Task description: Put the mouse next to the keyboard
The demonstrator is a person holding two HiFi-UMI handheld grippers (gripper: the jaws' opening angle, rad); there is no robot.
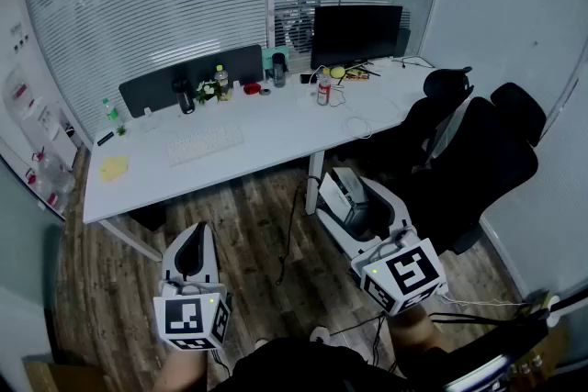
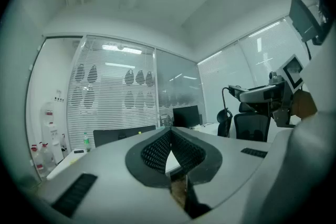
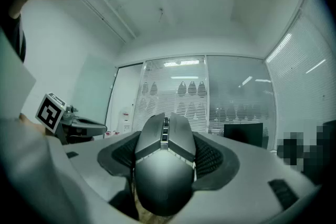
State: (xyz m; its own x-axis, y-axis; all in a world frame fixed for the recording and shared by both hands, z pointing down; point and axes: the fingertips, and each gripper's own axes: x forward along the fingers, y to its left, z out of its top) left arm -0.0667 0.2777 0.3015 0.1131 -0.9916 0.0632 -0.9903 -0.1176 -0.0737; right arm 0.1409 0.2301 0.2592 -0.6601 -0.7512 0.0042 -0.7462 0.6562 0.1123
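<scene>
- The right gripper (image 1: 354, 202) is clamped on the mouse (image 3: 164, 176). Its jaws stand wide, with the pads pressing on the mouse's two flanks.
- The mouse lies lengthwise along the jaws, with its wheel and buttons pointing away from the person and its rounded back toward the gripper's camera.
- The left gripper (image 1: 191, 260) is empty, its jaws drawn together with nothing between them.
- Both grippers hang low and close to the person's body over the wooden floor (image 1: 248, 225), well short of the white desk (image 1: 276, 128).
- The keyboard (image 1: 204, 143) lies on the desk, near its front edge, with its long axis running side to side along that edge.
- From the right gripper, the keyboard lies forward and off to the left. It sits more nearly straight ahead of the left gripper, but the mouse is in the right one.
- A bare stretch of desk shows just to the right of the keyboard, before a thin white cable (image 1: 354, 126). This looks like the natural landing spot, since it is on the right gripper's own side.
- The coming move probably calls for a long carry up and forward, angled slightly left, with the mouse's length kept crosswise to the keyboard's long axis.
- The black chairs (image 1: 478, 161) stand close on the right, so the gripper likely has to clear them on the way.
</scene>
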